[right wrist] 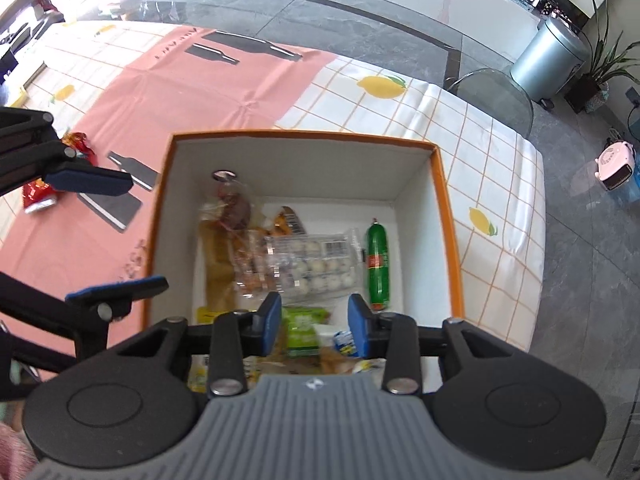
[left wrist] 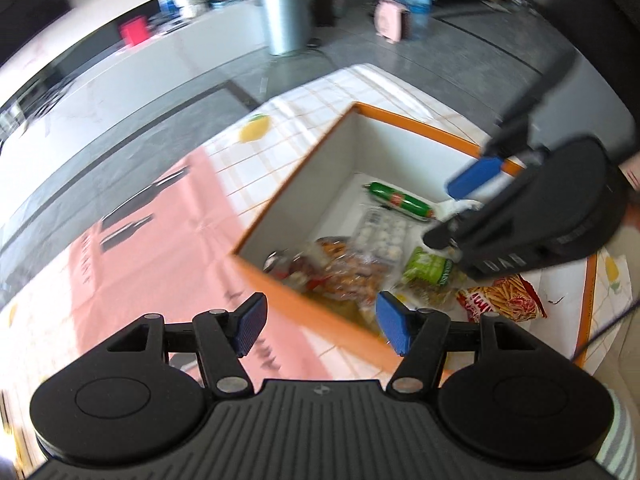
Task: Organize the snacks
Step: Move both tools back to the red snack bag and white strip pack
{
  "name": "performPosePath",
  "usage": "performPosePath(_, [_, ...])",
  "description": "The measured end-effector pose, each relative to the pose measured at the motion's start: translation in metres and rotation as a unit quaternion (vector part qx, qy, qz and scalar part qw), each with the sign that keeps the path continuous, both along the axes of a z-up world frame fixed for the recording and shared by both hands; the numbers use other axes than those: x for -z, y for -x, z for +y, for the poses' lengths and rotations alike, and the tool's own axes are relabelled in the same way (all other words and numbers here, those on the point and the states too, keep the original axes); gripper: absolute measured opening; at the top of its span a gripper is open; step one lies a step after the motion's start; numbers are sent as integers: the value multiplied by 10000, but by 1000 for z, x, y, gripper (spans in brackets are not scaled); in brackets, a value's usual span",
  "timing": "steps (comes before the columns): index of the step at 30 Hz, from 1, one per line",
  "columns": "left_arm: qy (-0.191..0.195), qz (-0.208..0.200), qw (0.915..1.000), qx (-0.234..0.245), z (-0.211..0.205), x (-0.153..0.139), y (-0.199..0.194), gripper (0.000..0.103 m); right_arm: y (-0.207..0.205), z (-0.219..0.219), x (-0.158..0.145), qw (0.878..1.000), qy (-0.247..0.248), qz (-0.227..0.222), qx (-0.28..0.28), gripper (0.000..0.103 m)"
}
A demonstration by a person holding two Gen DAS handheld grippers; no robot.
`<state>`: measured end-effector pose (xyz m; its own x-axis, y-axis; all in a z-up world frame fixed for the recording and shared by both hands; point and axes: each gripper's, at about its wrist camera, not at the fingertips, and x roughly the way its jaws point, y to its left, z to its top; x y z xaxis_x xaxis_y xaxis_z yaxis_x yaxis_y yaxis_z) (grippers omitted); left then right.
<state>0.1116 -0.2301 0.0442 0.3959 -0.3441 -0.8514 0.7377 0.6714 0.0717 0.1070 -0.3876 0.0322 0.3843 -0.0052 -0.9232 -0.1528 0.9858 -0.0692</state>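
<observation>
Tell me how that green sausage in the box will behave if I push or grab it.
The green sausage is a smooth cylinder lying flat on the box floor, so it will probably roll sideways when nudged. Its glossy casing looks slippery. It keeps a straight shape, so likely fairly firm.

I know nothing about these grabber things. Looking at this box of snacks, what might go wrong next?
Three guesses:
1. The right gripper hangs open over the orange-rimmed box; reaching in, its fingers could crush the clear tray of round white sweets.
2. The left gripper sits close to the box's near wall and might bump it.
3. The red snack packet lies on the tablecloth beyond the left gripper, so it may get overlooked.
</observation>
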Motion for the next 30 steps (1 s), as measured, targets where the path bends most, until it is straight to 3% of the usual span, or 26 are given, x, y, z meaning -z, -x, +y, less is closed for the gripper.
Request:
performPosePath(12, [316,-74,9948,-963,98,-24,20,74,42,73,-20,9986,-477,-200,51,48])
performPosePath(16, [391,-72,9909,-1287,137,-23,22,74,52,103,-20,9972,-662,-346,-80,57])
performPosePath(21, [485,-6,9835,-1745,187,-12,21,74,56,143,-7,9954,-762,-460,-348,61])
performPosePath(30, [544,230,9650,-2556,254,17,13,74,43,203,30,9916,-1171,-522,-142,62])
